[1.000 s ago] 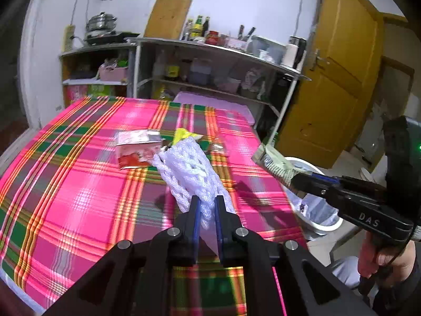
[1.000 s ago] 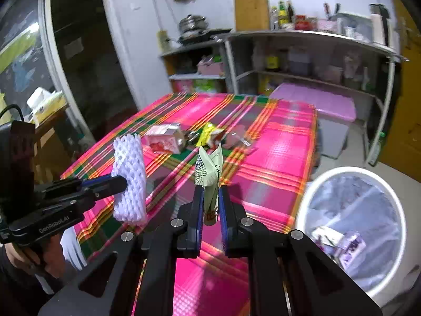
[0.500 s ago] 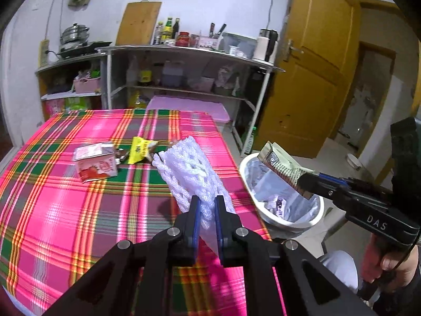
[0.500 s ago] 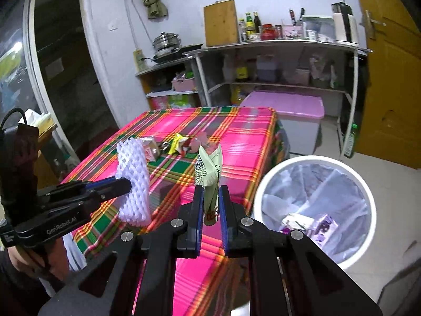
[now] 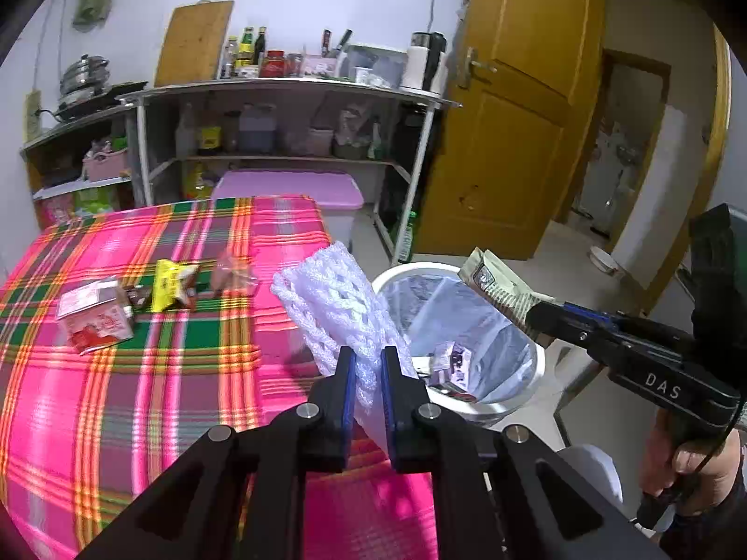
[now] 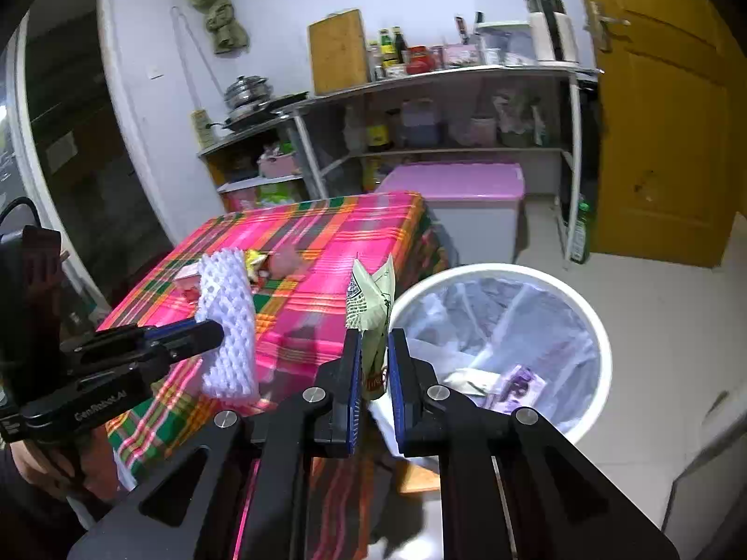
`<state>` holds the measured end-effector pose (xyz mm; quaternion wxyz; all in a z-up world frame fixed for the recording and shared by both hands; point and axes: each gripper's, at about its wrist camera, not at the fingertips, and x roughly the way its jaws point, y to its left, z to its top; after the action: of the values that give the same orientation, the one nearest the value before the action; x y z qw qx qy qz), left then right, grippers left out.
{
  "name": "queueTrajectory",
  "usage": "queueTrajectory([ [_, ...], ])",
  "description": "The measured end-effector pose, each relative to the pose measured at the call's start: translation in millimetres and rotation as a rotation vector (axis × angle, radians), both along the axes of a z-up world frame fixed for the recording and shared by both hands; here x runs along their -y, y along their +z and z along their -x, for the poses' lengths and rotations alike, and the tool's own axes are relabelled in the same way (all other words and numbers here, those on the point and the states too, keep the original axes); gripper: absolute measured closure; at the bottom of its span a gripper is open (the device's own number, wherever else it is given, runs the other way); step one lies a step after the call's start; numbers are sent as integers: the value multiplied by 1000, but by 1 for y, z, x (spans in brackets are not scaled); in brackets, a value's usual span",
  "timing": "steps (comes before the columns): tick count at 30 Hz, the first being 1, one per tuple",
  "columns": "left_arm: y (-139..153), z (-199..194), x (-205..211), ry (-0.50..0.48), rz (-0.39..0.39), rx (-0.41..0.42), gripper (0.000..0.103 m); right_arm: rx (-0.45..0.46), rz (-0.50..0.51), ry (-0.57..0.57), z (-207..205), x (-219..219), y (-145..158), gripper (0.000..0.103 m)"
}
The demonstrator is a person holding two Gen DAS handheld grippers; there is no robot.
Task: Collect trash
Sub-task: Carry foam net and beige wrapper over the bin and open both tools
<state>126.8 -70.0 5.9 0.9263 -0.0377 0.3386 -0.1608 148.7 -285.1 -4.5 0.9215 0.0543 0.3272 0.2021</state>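
Both tongs swung off the surface [image 5: 140, 396] toward bin [image 6: 602, 340]: left tongs [image 5: 366, 364] grip foam net [image 5: 336, 298], right tongs [image 6: 373, 364] grip wrapper [image 6: 371, 308]. Center each above the rim, then release.

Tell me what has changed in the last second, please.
Both grippers swung from over the table toward the white bin. Left gripper still clamps the foam net, right gripper the green wrapper. Carton and yellow wrapper stayed on the table.
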Motion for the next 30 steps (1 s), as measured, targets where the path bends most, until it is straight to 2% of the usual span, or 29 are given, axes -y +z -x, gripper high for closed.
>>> queueTrajectory([
  [12,-24,-39,49,-108,-18,-66,92,-86,-11,-85,-21,36,-30,91],
  [23,-57,-83,86,-172,-22,-174,92,-202,-11,-125,-47,56,-67,91],
  [28,-71,-98,97,-184,-31,-225,91,-226,-4,-128,-55,58,-77,85],
  [30,-74,-102,97,-186,-29,-237,89,-228,1,-125,-57,58,-79,76],
])
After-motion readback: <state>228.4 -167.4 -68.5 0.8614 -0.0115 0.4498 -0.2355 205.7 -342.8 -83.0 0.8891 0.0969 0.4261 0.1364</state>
